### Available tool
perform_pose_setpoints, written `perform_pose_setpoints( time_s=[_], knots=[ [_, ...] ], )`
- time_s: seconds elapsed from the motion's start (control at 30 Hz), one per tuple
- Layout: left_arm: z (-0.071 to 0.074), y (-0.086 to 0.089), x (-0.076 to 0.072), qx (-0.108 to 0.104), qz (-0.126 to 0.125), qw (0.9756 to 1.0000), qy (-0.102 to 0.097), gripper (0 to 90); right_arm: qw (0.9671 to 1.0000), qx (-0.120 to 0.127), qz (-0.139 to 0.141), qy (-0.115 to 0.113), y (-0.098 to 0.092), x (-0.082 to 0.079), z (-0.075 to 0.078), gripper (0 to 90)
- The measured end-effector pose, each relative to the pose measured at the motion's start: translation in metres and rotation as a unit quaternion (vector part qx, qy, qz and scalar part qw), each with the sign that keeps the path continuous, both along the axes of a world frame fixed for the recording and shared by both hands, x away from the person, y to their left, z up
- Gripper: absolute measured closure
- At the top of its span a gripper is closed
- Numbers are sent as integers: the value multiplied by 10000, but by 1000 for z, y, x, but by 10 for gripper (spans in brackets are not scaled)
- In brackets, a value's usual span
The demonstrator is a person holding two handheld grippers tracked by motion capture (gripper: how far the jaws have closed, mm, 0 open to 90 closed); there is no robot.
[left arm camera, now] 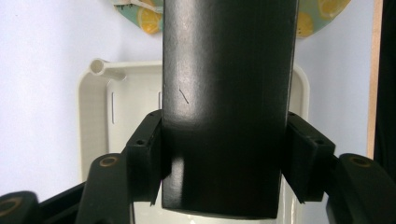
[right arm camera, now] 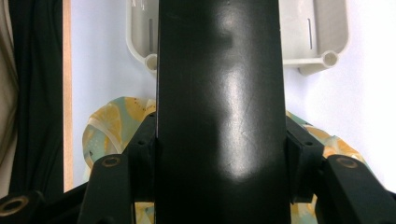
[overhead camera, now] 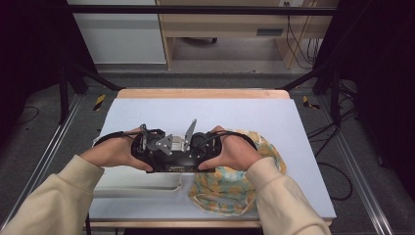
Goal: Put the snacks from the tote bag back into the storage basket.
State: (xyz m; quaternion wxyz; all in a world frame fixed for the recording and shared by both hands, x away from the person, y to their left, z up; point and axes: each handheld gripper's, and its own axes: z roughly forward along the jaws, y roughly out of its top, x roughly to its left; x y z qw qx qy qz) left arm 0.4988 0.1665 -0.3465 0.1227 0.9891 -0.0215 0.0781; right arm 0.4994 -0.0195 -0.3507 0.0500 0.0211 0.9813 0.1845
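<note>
The far half of the table (overhead camera: pixel 205 110) is bare, with lots of room. Near the front edge there is one black bar (overhead camera: pixel 177 164), one white tray (overhead camera: pixel 142 185) and one lemon cloth (overhead camera: pixel 230 188). The bar is held level above the tray and cloth. The left gripper (left arm camera: pixel 224 161) pinches one end of it, and the right gripper (right arm camera: pixel 219 161) pinches the other end. Both sets of jaws are about half open, pressing on the bar's sides.
</note>
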Motion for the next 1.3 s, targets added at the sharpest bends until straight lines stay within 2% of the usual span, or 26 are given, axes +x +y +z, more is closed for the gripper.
perform_pose_setpoints(
  time_s=[0.2, 0.4, 0.5, 0.7, 1.0, 1.1, 1.3],
  knots=[
    [-2, -5, 0, 185, 53, 9998, 28, 416, 10000, -31, 41, -8, -1, 0, -2, 429],
    [-2, -3, -1, 159, 38, 9999, 52, 431, 10000, -35, 76, -15, 0, -1, -4, 425],
    [-3, 0, -2, 97, 30, 9999, 67, 434, 10000, 18, 64, -21, 0, -2, -5, 420],
    [-3, 5, -3, 122, 26, 9999, 33, 435, 9998, 161, 72, -58, 1, -3, -6, 417],
    [-3, 3, -2, 128, 9, 9999, 12, 435, 9999, 109, 67, -61, 0, -3, -6, 410],
    [-2, 4, -1, 129, 65, 9999, -10, 437, 9999, 135, 2, -95, 0, -4, -7, 323],
    [1, 13, 2, 111, 107, 9999, -27, 438, 9983, 319, -303, -376, -7, -8, 0, 148]
  ],
)
